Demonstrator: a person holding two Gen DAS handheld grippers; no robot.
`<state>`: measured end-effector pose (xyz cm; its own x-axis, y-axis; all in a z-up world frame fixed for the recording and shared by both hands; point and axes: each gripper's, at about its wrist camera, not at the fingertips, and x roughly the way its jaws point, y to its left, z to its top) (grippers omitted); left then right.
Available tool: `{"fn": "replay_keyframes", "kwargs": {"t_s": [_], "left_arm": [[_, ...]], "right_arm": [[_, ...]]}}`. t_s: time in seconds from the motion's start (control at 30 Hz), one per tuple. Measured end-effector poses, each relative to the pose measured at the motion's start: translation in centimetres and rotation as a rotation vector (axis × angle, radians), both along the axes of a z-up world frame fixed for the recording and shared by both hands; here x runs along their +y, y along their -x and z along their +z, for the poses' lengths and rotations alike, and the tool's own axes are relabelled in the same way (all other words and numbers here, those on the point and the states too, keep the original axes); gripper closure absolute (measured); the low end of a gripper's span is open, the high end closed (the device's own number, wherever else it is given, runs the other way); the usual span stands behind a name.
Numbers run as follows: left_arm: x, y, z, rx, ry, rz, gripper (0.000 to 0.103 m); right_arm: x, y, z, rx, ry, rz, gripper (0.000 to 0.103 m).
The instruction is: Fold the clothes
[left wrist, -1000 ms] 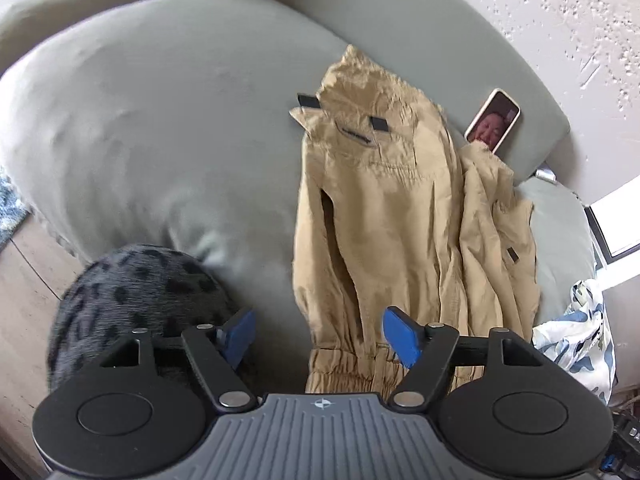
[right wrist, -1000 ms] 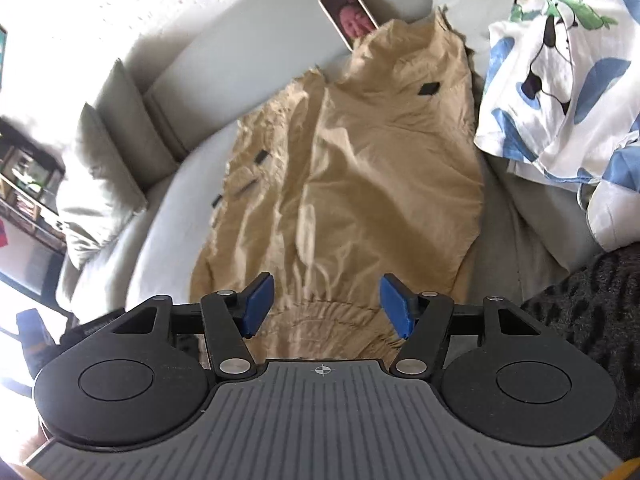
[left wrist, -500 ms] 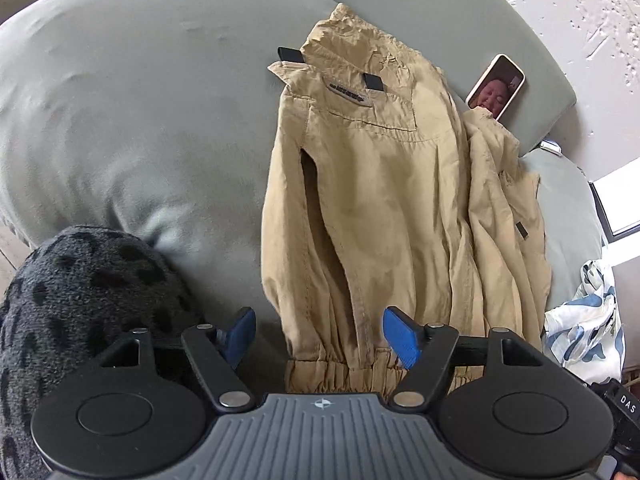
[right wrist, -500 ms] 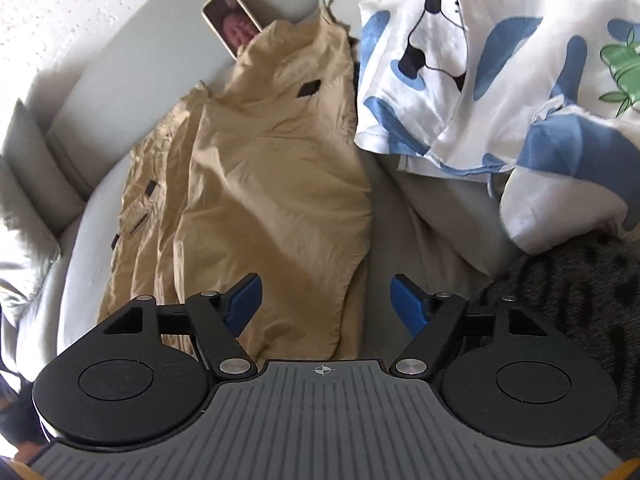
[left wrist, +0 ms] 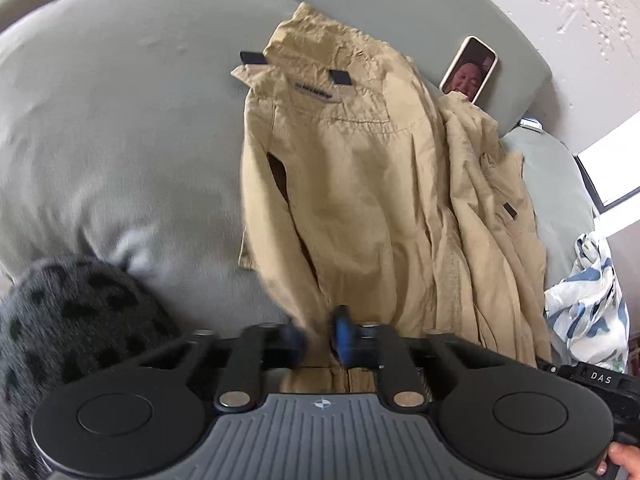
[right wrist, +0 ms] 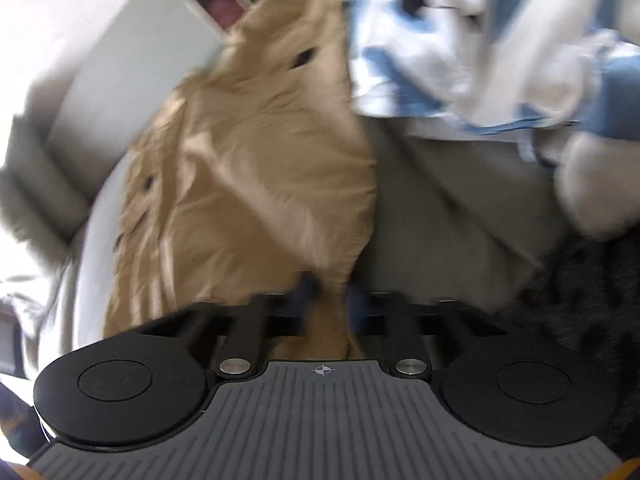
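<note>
Garment: the tan trousers (left wrist: 360,184) lie lengthwise on the grey sofa cushion (left wrist: 120,128), waistband at the far end, cuffs right under my cameras.
Left gripper (left wrist: 318,338): I've got its jaws pinched in on the near hem of the trousers, cloth bunched between the blue pads.
Right gripper (right wrist: 328,300): jaws look drawn in on the other leg's hem, tan fabric running down between them; the frame is smeared, so I judge it gripping rather than see it cleanly.
Step in hand: I read this as both cuffs taken, ready to carry them up toward the waistband.
Risk one: thin bites at the hem edge. A quick lift could pull one cuff free and leave the fold lopsided.
Risk two: the phone (left wrist: 469,70) leans against the backrest, touching the far trouser edge, so dragging cloth could tip it.
Risk three: the blue-and-white patterned cloth (right wrist: 480,40) lies just beside the right leg and could be caught up in the fold.
Hard to see: the right view is blurred throughout, and the cuffs themselves are cut off behind both gripper bodies.
Also near: a dark spotted blanket (left wrist: 72,320) at the cushion's front.
</note>
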<state>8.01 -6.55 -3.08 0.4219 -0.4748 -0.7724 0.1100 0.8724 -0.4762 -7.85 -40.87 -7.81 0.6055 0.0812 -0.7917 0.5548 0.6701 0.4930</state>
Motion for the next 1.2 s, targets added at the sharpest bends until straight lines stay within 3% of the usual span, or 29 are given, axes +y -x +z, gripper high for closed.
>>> {"fn": "replay_keyframes", "kwargs": {"t_s": [0.3,0.37,0.47,0.53,0.6,0.63,0.67,0.7,0.77,0.87,0.93,1.0,1.03,1.13,1.17,1.2], "left_arm": [[1.8,0.9,3.3,-0.048,0.013,-0.002,0.099],[2.0,0.8,2.7,-0.006,-0.010,-0.007,0.097],[1.9,0.5,0.7,0.079,-0.059,0.005,0.085],[1.8,0.7,0.1,0.101,-0.099,0.024,0.072],[1.8,1.2,1.1,0.060,-0.130,0.025,0.059],[1.8,1.4,1.9,0.023,-0.136,0.016,0.059],[1.9,1.5,2.7,-0.016,-0.137,0.005,0.059],[1.9,1.7,3.6,-0.052,-0.136,-0.001,0.059],[1.7,2.1,5.0,-0.115,-0.123,-0.017,0.059],[-0.3,2.2,5.7,-0.175,-0.082,-0.100,0.059],[-2.5,2.1,5.4,-0.184,-0.084,-0.153,0.059],[-4.8,2.1,4.8,-0.188,-0.096,-0.199,0.059],[-5.6,1.8,4.6,-0.189,-0.102,-0.216,0.059],[-7.5,0.6,4.1,-0.180,-0.115,-0.251,0.059],[-8.1,0.2,3.9,-0.166,-0.119,-0.250,0.059],[-9.0,-0.4,3.8,-0.151,-0.126,-0.253,0.057]], "right_arm": [[1.5,2.2,6.7,-0.096,0.173,0.067,0.102],[1.5,2.8,7.1,-0.067,0.193,0.080,0.102],[1.5,3.3,7.6,-0.040,0.217,0.078,0.101],[1.6,3.4,8.0,-0.029,0.231,0.068,0.092],[1.8,3.5,8.3,-0.018,0.245,0.058,0.075],[1.8,3.6,8.5,-0.013,0.252,0.054,0.068],[1.9,3.6,8.7,-0.008,0.259,0.049,0.055],[1.9,3.7,8.8,-0.003,0.266,0.044,0.052],[2.0,3.8,9.2,0.008,0.279,0.034,0.052],[2.7,3.4,10.6,-0.098,0.246,0.068,0.052],[3.5,2.1,10.0,-0.116,0.218,0.119,0.055],[4.4,0.8,9.4,-0.128,0.191,0.171,0.072],[4.6,0.1,9.0,-0.123,0.181,0.176,0.073],[3.7,-1.7,8.1,-0.116,0.152,0.138,0.072],[2.8,-2.2,8.0,-0.113,0.140,0.109,0.069],[1.5,-2.8,8.0,-0.104,0.132,0.080,0.060]]}}
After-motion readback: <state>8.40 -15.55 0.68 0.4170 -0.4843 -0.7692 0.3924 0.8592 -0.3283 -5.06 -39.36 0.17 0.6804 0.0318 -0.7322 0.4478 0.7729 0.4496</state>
